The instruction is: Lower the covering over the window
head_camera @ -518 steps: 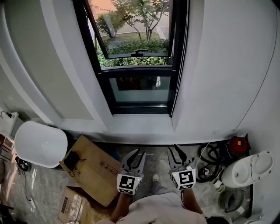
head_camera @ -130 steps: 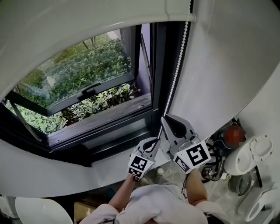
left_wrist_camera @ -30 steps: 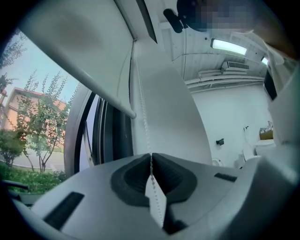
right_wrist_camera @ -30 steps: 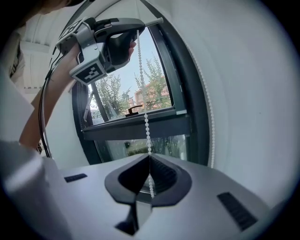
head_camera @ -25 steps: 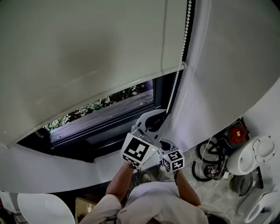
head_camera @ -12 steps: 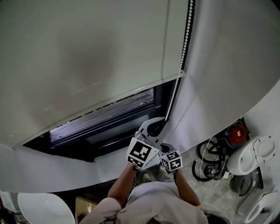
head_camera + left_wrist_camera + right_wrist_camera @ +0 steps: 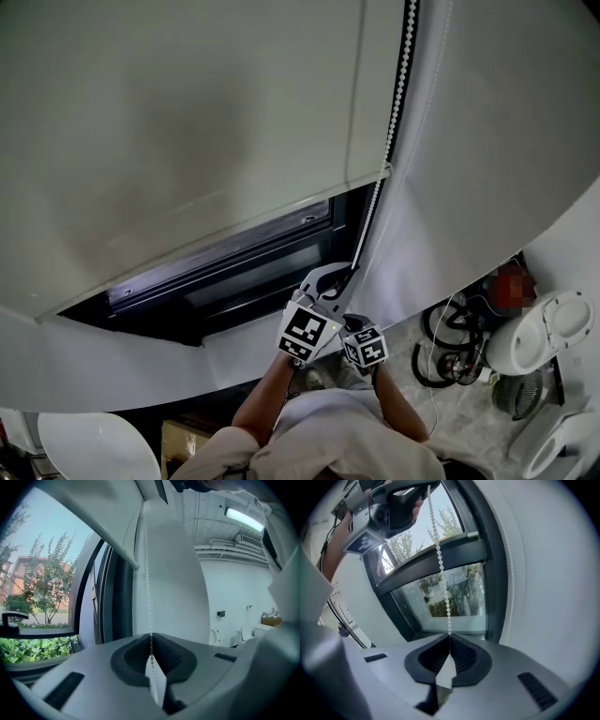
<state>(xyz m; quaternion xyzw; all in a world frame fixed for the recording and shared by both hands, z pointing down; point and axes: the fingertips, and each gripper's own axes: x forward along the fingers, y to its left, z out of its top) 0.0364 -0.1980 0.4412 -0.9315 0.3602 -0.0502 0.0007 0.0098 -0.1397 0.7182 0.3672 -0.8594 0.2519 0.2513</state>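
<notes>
The pale roller blind hangs over most of the black-framed window. Its bottom bar leaves only a low strip of glass showing. A white bead chain runs down the window's right side. My left gripper is shut on the bead chain, which enters its closed jaws. Lower on the same strand, my right gripper is shut on the bead chain. The left gripper shows above it in the right gripper view. The right gripper's marker cube sits just beside and below the left one's.
White walls flank the window. On the floor at right are a white toilet, a red object and coiled black hoses. A white rounded seat and a cardboard box lie at lower left.
The blind's bottom bar has dropped further, hiding the greenery outside. The left gripper has come down along the chain toward the right gripper; both stay shut on it.
</notes>
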